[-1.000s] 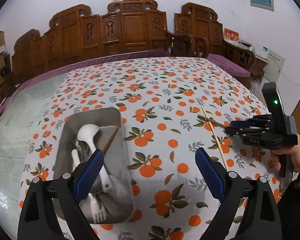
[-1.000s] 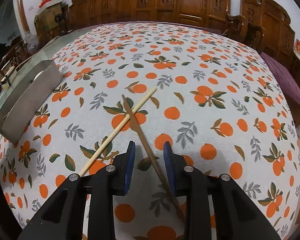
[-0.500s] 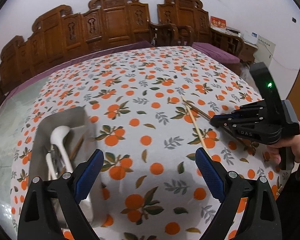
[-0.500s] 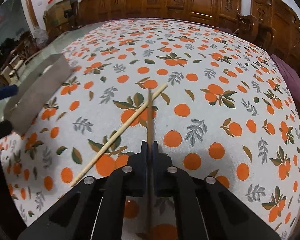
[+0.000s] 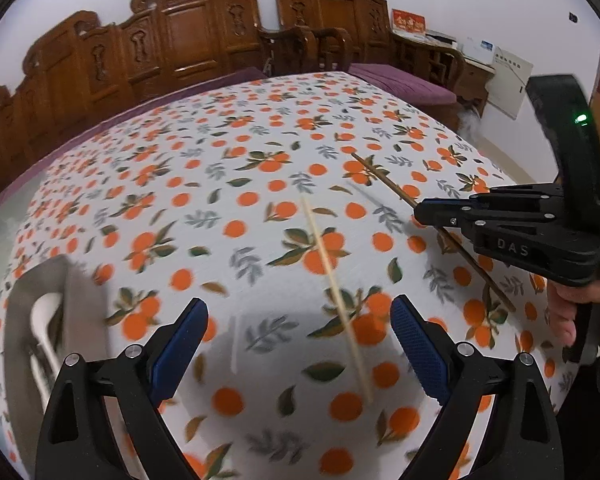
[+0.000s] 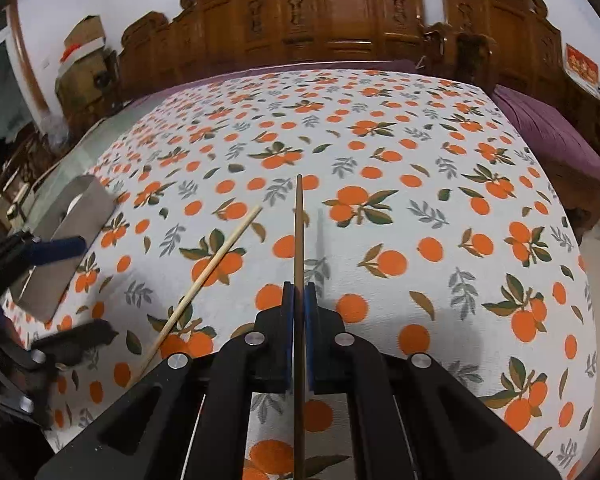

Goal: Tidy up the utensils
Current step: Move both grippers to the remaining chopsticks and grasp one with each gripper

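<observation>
The right gripper (image 6: 299, 300), a black two-finger tool with blue pads, was clamped tight on a thin dark brown wooden chopstick (image 6: 299, 232); the stick ran straight forward between the pads, its far end raised clear of the tablecloth (image 6: 420, 184), a white fabric printed with oranges and green leaves, with a faint shadow just to its right; in the left wrist view the same gripper (image 5: 418, 216) showed from the side, its body embossed "DAS", a green light lit on the black housing above it, a hand (image 5: 580, 312) around its handle; the dark chopstick (image 5: 384, 180) crossed it on a slant, both ends projecting; a pale, light-coloured wooden chopstick (image 5: 332, 288) lay flat on the cloth, apart from the dark one, nothing gripping it; the left gripper (image 5: 300, 344) stood wide open and empty, its blue pads either side of the near part of the pale chopstick, above the cloth; contact with the stick could not be judged; a rectangular grey metal tray (image 5: 80, 312) sat at the left edge of the table, holding a white spoon (image 5: 46, 316), blurred; a red sign with gold characters (image 5: 409, 22) stood on the carved wooden furniture (image 5: 204, 36) behind, its writing unreadable.
</observation>
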### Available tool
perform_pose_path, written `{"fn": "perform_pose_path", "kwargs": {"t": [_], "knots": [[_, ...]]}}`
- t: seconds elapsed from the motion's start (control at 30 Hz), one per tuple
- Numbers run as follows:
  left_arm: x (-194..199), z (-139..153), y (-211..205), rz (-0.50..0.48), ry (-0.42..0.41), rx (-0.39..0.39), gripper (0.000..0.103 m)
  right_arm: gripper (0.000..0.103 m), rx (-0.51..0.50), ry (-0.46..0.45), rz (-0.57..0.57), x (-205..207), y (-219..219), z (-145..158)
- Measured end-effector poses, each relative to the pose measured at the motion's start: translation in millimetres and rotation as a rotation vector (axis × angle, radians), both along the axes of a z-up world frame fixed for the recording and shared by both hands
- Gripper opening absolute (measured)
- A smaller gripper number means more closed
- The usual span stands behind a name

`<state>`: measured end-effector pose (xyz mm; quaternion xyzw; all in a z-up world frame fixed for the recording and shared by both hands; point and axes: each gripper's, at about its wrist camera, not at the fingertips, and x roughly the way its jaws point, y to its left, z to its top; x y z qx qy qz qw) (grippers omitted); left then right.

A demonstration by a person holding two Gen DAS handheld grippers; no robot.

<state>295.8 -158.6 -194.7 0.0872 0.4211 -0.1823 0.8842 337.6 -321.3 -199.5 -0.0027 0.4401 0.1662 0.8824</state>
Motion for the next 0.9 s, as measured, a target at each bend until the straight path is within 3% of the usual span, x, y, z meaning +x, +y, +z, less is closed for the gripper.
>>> {"fn": "perform_pose_path", "kwargs": {"t": [0.1, 0.3, 0.37, 0.73, 0.8, 0.9], "knots": [[9, -7, -13, -0.011, 0.016, 0.007, 0.079, 0.006, 0.005, -0.009, -0.006, 1, -3, 2], [23, -22, -31, -0.025, 0.04, 0.025, 0.076, 0.006, 0.002, -0.014, -0.033, 5, -9, 4], [27, -26, -33, -0.027, 0.052, 0.027, 0.059, 0.006, 0.005, -0.008, -0.042, 6, -11, 3], [36, -38, -38, -0.033, 0.088, 0.035, 0.041, 0.006, -0.004, -0.007, -0.032, 5, -6, 1], [37, -38, -36, -0.027, 0.085, 0.035, 0.032, 0.006, -0.005, -0.005, -0.03, 5, -5, 1], [38, -37, -32, -0.028, 0.093, 0.027, 0.008, 0.006, -0.009, -0.004, -0.026, 5, -3, 1]]}}
